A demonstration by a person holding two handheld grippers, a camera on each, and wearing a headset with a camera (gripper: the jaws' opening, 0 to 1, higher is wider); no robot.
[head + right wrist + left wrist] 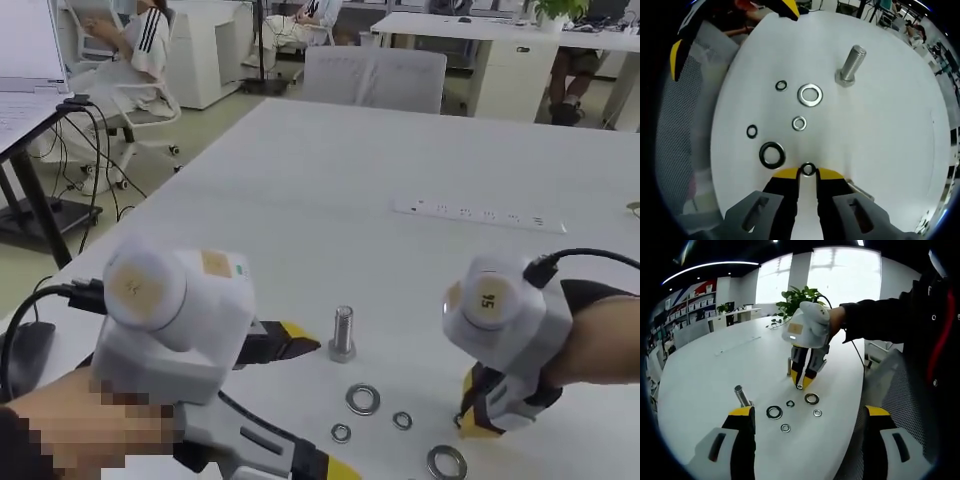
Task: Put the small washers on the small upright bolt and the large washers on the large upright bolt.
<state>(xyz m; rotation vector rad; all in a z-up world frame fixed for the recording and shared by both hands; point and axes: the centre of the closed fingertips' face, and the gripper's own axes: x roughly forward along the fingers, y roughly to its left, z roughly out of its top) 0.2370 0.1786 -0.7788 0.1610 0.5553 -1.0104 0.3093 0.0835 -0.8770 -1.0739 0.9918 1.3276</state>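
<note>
— Across the table [300, 170], how much room is open?

— Plenty on the far side. The white top runs wide from the big bolt [342, 332] out to the power strip [480, 213], and the far edge lies well beyond that. The near edge is the tight one: in the right gripper view it curves just past the small washers [752, 131], with a mesh chair [677, 130] beyond it.

— And the grippers?

— The left gripper [808, 411] is spread wide and low by the near edge. One yellow tip is near the big bolt, and the loose washers lie ahead between its jaws. The right gripper [808, 173] is pressed together on a small washer [808, 169], pinching it at the very tips, which point down at the table.

— Where do the bolts stand?

— The big bolt stands upright on its head beyond the washers, with open table behind it and to either side. The small bolt [789, 367] is a thin upright stub just beside the right gripper, partly hidden by it.

— What about the loose pieces?

— Two big washers [810, 95] lie flat, one near the big bolt and the other nearer the right gripper's tips. Three small washers lie flat among them, apart from each other. One is between the two big ones and two are on the side towards the table edge. All lie apart from both bolts.
</note>
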